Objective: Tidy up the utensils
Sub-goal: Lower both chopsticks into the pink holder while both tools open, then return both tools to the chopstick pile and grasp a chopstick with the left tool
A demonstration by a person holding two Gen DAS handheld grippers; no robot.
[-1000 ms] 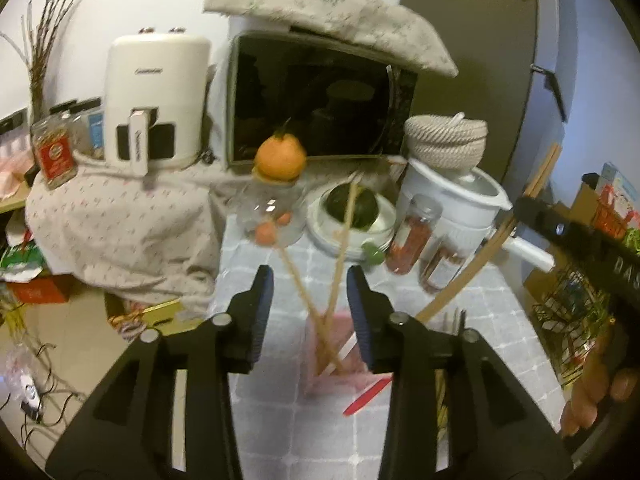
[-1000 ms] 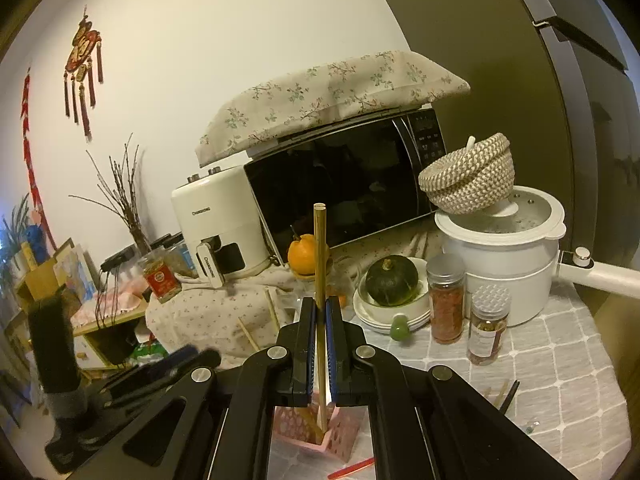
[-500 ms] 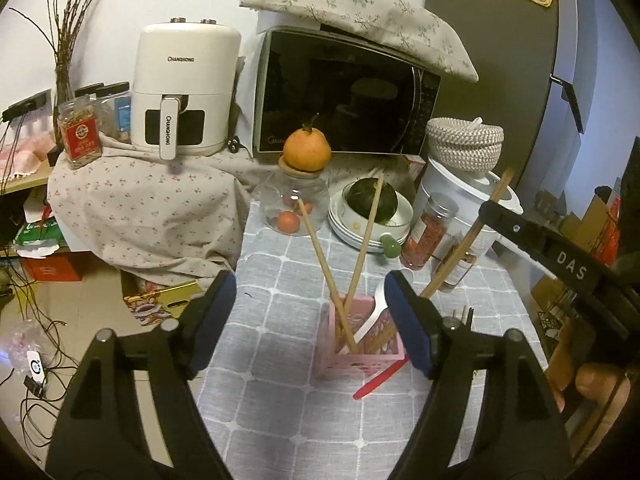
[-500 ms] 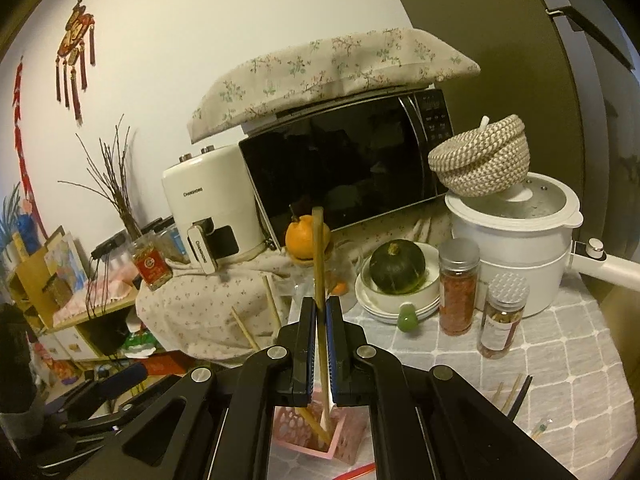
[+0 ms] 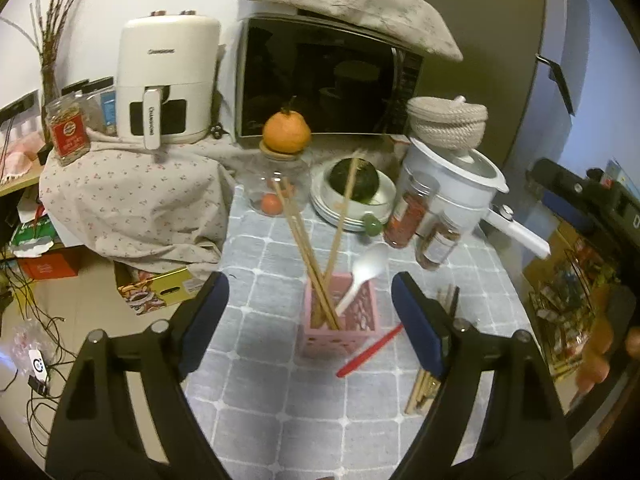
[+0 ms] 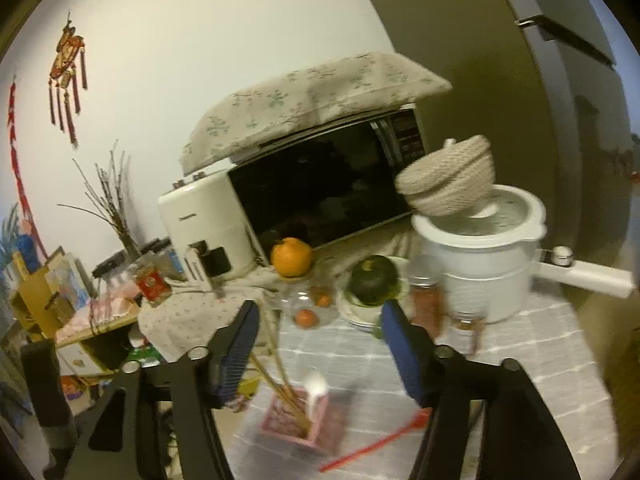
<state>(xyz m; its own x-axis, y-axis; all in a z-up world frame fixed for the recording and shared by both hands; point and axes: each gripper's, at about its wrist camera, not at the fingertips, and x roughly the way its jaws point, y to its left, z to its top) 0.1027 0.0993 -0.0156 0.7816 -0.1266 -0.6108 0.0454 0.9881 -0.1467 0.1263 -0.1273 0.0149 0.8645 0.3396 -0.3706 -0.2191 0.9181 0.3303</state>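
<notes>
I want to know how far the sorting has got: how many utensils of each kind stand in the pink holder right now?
Wooden chopsticks: 3
White spoon: 1
Total in the pink holder: 4

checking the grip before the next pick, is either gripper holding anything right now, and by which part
Nothing is held. The left gripper and right gripper have just opened and are empty; the chopsticks stand in the pink holder.

Wooden chopsticks (image 5: 308, 248) and a glossy white plastic spoon (image 5: 362, 276) stand in a matt pink plastic holder (image 5: 340, 332).
</notes>
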